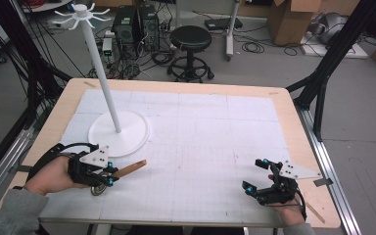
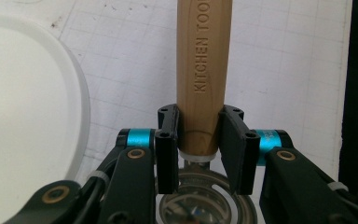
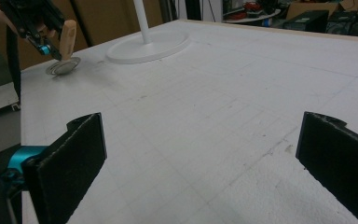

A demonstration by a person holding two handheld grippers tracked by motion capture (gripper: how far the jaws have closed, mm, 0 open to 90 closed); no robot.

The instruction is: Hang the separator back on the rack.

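A kitchen tool with a wooden handle (image 1: 131,169) and a round metal head (image 1: 98,189) lies low over the white mat at the front left. My left gripper (image 1: 108,172) is shut on the handle close to the head. In the left gripper view the handle (image 2: 203,70), stamped "KITCHEN TOOL", rises from between the jaws of that gripper (image 2: 198,135), and the metal head (image 2: 205,200) sits below them. My right gripper (image 1: 252,174) is at the front right, open and with nothing in it (image 3: 205,154). The right gripper view shows the head (image 3: 63,66) touching the mat.
A white hanging stand with a round base (image 1: 119,132), a tall pole (image 1: 100,63) and hooks at its top stands just behind the left gripper. The white gridded mat (image 1: 200,137) covers the wooden table. A black stool (image 1: 191,41) and cables are on the floor beyond.
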